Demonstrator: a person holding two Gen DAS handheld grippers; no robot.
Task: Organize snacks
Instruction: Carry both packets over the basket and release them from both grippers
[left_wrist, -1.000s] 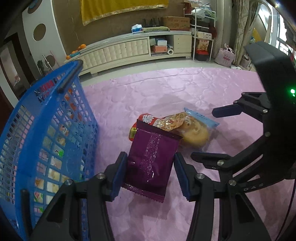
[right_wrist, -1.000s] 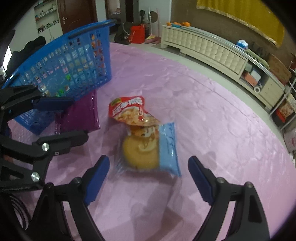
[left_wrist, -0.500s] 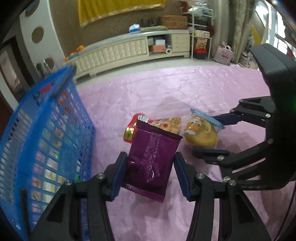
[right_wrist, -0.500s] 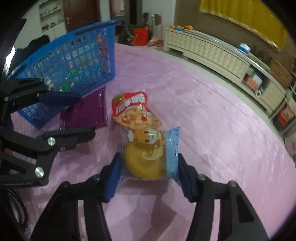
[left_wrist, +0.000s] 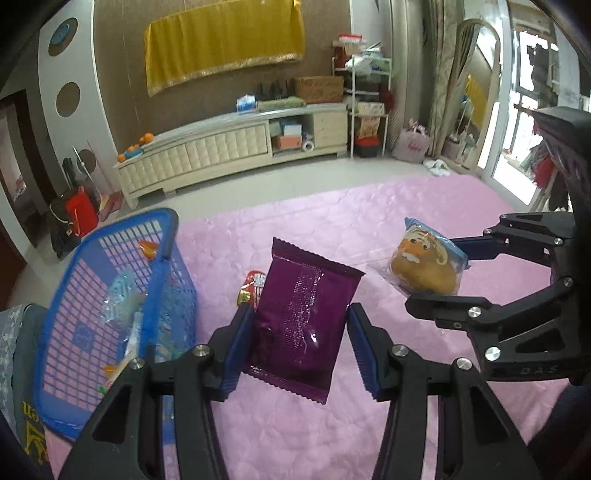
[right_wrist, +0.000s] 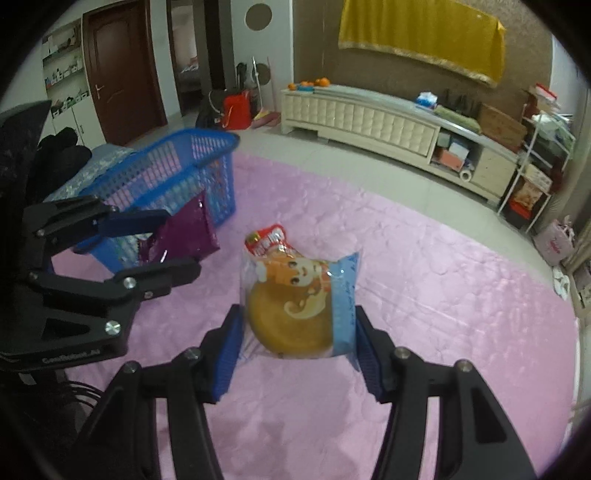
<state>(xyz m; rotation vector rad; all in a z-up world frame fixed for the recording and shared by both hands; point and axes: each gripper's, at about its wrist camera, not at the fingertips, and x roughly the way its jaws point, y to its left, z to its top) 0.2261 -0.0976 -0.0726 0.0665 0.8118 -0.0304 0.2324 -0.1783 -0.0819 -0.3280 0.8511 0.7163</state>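
1. A shiny purple foil snack packet (left_wrist: 301, 317) is gripped by the left gripper (left_wrist: 300, 343), lifted beside the blue plastic mesh basket (left_wrist: 110, 295).
2. A clear-and-blue wrapped round bun (right_wrist: 301, 312) is clamped by the right gripper (right_wrist: 297, 343) above the pink quilted surface (right_wrist: 443, 295).
3. Both likely need carrying over the basket and releasing.

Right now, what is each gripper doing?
Left gripper: closed on the purple packet.
Right gripper: closed on the bun packet.

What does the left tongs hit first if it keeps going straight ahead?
Probably the red snack packet on the pink cloth, just beyond the purple packet that the left tongs holds. The blue basket sits off to the side. Depth is uncertain.
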